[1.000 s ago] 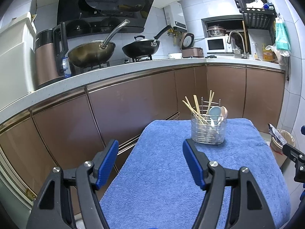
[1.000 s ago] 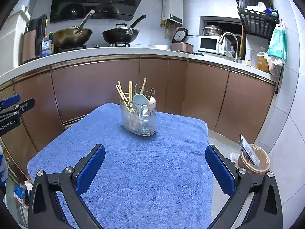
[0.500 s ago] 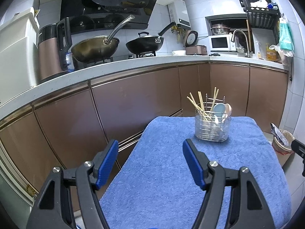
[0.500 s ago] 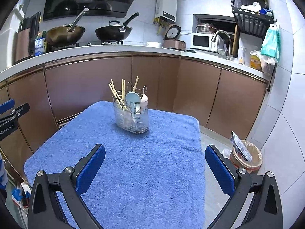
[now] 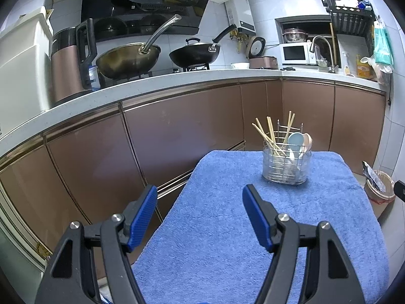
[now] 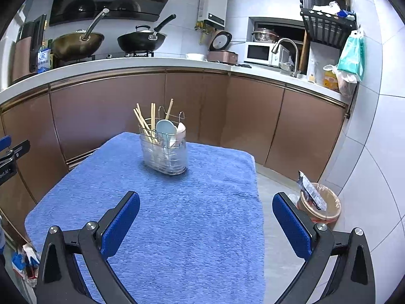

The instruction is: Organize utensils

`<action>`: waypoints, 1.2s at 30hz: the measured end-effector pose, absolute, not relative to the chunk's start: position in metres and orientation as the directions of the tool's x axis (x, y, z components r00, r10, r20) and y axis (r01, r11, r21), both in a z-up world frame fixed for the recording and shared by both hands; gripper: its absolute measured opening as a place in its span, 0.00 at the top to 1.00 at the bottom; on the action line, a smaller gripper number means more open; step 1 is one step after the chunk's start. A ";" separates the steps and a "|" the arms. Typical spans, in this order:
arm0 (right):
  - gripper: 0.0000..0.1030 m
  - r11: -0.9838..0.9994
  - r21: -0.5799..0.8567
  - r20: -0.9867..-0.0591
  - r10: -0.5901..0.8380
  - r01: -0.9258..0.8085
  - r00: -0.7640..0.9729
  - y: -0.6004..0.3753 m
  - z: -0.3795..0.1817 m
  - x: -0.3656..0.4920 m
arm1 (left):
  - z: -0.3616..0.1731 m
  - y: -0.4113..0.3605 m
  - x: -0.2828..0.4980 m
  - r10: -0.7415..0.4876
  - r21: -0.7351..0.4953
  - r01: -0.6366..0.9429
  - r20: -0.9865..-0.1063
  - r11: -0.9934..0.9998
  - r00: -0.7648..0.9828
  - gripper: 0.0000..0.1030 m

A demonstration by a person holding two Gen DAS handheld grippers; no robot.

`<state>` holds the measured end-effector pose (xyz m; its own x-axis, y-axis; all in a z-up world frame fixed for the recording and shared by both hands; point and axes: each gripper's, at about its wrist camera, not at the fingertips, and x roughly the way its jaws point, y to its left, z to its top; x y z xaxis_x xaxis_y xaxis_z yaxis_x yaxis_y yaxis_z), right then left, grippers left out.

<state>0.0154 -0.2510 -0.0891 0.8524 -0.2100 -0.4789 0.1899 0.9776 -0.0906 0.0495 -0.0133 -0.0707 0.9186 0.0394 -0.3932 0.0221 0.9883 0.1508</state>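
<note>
Standing in a kitchen with brown cabinets (image 5: 182, 126) behind a blue-towelled worktop (image 5: 253, 240). From the left wrist: holding the left gripper (image 5: 200, 202) spread open over the towel's left edge, gripping nothing; seeing the utensil caddy (image 5: 286, 166) well ahead and right, chopsticks (image 5: 268, 136) and spoons (image 5: 300, 141) poking up. From the right wrist: keeping the right gripper (image 6: 206, 207) wide open, empty, with the caddy ahead and slightly left; contents low in the caddy staying blurred behind the wire.
</note>
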 end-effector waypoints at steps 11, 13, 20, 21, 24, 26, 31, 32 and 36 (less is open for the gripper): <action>0.00 0.967 -0.119 -0.480 -0.254 0.225 0.840 -0.252 -0.089 0.017 | -0.074 -0.016 0.054 0.038 0.148 0.024 -0.402 0.989 0.915 0.34; 0.00 0.967 -0.119 -0.481 -0.255 0.226 0.839 -0.252 -0.089 0.017 | -0.074 -0.016 0.054 0.037 0.147 0.025 -0.404 0.989 0.914 0.34; 0.00 0.967 -0.118 -0.487 -0.254 0.225 0.835 -0.254 -0.091 0.019 | -0.076 -0.017 0.057 0.034 0.147 0.029 -0.410 0.989 0.911 0.34; 0.00 0.967 -0.117 -0.488 -0.254 0.226 0.835 -0.255 -0.090 0.020 | -0.076 -0.017 0.057 0.034 0.146 0.030 -0.411 0.989 0.911 0.34; 0.00 0.967 -0.117 -0.490 -0.255 0.227 0.833 -0.255 -0.091 0.020 | -0.076 -0.017 0.057 0.034 0.146 0.028 -0.410 0.989 0.912 0.34; 0.00 0.967 -0.116 -0.491 -0.255 0.228 0.833 -0.256 -0.091 0.021 | -0.077 -0.017 0.057 0.034 0.145 0.028 -0.408 0.989 0.913 0.34; 0.00 0.967 -0.115 -0.490 -0.255 0.228 0.834 -0.256 -0.090 0.021 | -0.076 -0.017 0.055 0.036 0.144 0.022 -0.391 0.989 0.920 0.34; 0.00 0.967 -0.115 -0.490 -0.255 0.228 0.833 -0.255 -0.091 0.021 | -0.075 -0.017 0.054 0.037 0.145 0.020 -0.386 0.989 0.922 0.34; 0.00 0.967 -0.116 -0.489 -0.254 0.226 0.835 -0.254 -0.091 0.021 | -0.072 -0.017 0.051 0.038 0.144 0.017 -0.374 0.989 0.927 0.34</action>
